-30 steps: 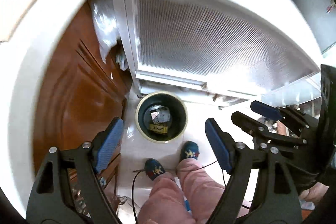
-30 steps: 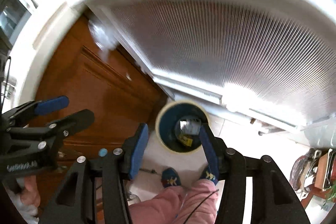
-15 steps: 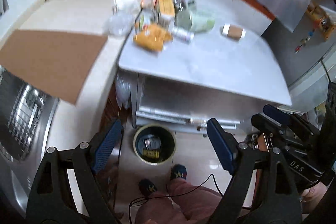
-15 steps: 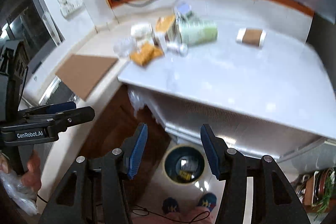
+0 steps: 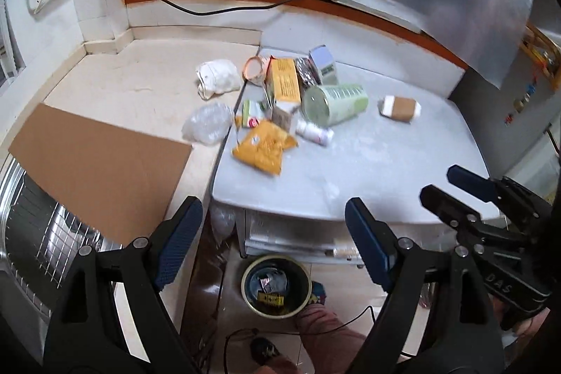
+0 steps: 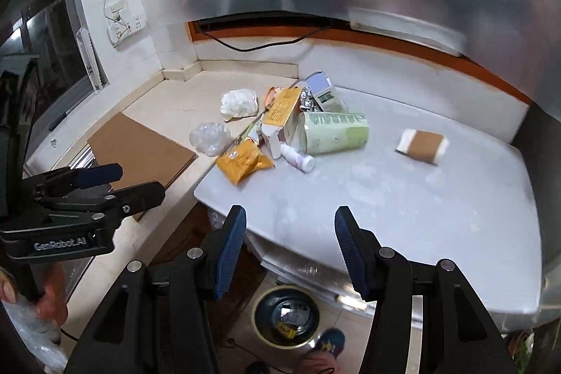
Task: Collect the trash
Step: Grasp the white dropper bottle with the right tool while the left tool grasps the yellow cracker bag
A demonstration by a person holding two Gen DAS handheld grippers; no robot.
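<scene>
A pile of trash lies at the far left of the white table [image 5: 368,163]: a yellow bag [image 5: 261,148] [image 6: 243,162], a green canister [image 5: 335,104] [image 6: 331,132] on its side, a small white bottle [image 5: 313,132], a yellow box [image 5: 285,81] and a brown-and-white packet [image 5: 399,107] [image 6: 422,146] off to the right. On the floor under the table's near edge stands a round bin [image 5: 305,302] [image 6: 258,321] with scraps inside. My left gripper [image 5: 271,212] [image 6: 135,181] hangs open and empty above the table's edge. Beside it, my right gripper [image 6: 290,216] [image 5: 441,183] is open, nothing between its pads.
A cardboard sheet [image 5: 98,163] lies on the beige counter at the left, partly over a sink with a wire rack [image 5: 35,233]. Crumpled white paper [image 5: 217,77] and a clear plastic wad [image 5: 207,125] sit on the counter. A person's pink-trousered legs and slippers stand by the bin.
Both grippers have risen and tipped up from the floor bin below the table. The tabletop and its trash pile have come into view, and the bin now sits low in the frames.
</scene>
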